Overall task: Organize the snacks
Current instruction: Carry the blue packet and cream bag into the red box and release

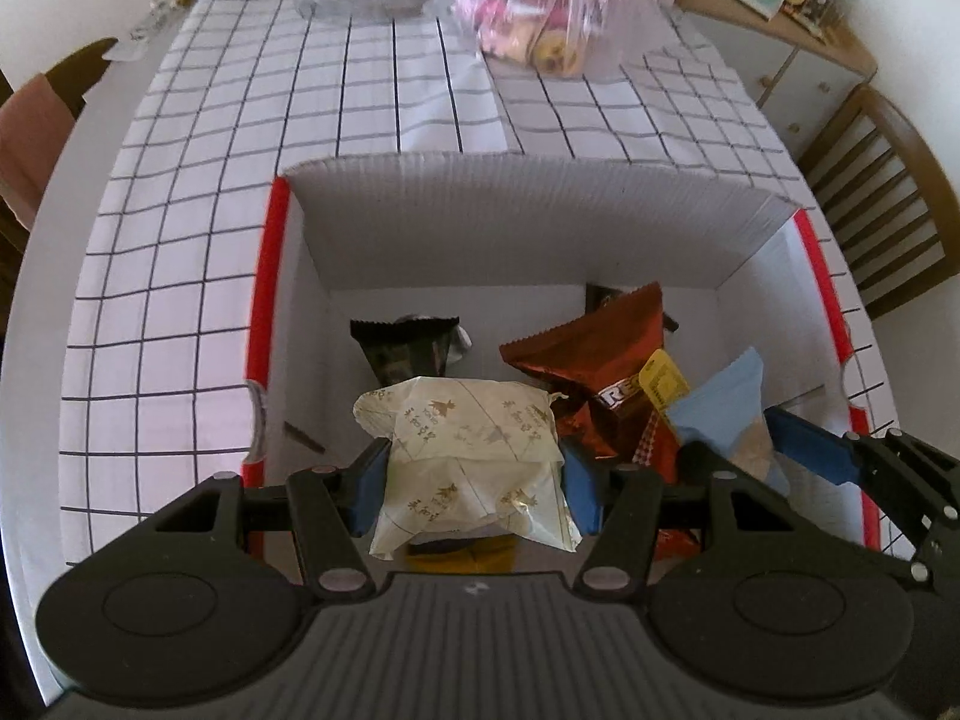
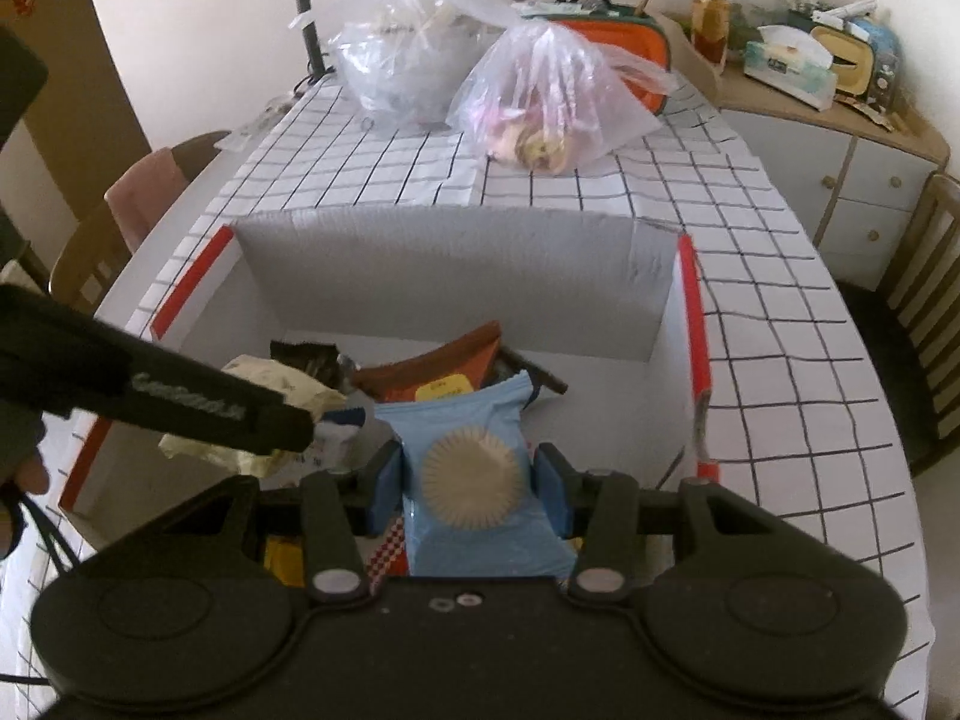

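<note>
A white cardboard box with red edges sits open on the checked tablecloth. My left gripper is shut on a cream paper-wrapped snack over the box's near side; this snack also shows in the right wrist view. My right gripper is shut on a light blue snack packet with a round cookie picture, also inside the box; it shows in the left wrist view. A brown packet and a black packet lie in the box.
Two clear plastic bags with more items stand at the table's far end. Wooden chairs flank the table. A cabinet with clutter stands at the right.
</note>
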Demonstrator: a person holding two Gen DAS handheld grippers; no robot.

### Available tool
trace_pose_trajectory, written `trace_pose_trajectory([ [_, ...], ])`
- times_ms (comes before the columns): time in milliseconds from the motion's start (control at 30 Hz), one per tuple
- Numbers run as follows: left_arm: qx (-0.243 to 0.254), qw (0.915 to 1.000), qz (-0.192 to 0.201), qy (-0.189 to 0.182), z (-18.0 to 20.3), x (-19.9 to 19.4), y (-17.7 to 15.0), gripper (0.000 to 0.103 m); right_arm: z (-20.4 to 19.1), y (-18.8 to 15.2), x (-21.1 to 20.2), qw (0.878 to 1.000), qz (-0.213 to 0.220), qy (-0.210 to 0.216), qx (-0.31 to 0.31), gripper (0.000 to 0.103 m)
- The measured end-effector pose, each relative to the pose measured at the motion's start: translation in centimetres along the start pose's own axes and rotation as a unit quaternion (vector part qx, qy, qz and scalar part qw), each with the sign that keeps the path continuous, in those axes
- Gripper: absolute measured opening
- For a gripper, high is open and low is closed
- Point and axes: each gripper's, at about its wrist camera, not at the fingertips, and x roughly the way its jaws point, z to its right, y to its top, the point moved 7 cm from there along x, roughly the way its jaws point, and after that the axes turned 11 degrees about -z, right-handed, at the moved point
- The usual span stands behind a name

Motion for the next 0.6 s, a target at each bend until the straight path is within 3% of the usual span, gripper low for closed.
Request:
trace_pose_trajectory([
  [300,0.006,0.9997,-0.022,0.008,0.5,2.0,-0.5,0.059,0.0,-0.8,0.8,1.000,-0.011,-0.003,0.001,0.044],
  [467,0.007,0.9996,-0.026,0.008,0.7,2.4,-1.1,0.059,0.0,-1.1,0.7,1.000,-0.015,-0.001,0.002,0.049],
  [600,0.006,0.9998,-0.020,-0.001,0.7,2.0,-1.6,0.060,0.0,-1.3,0.2,1.000,-0.010,0.002,0.004,0.060],
])
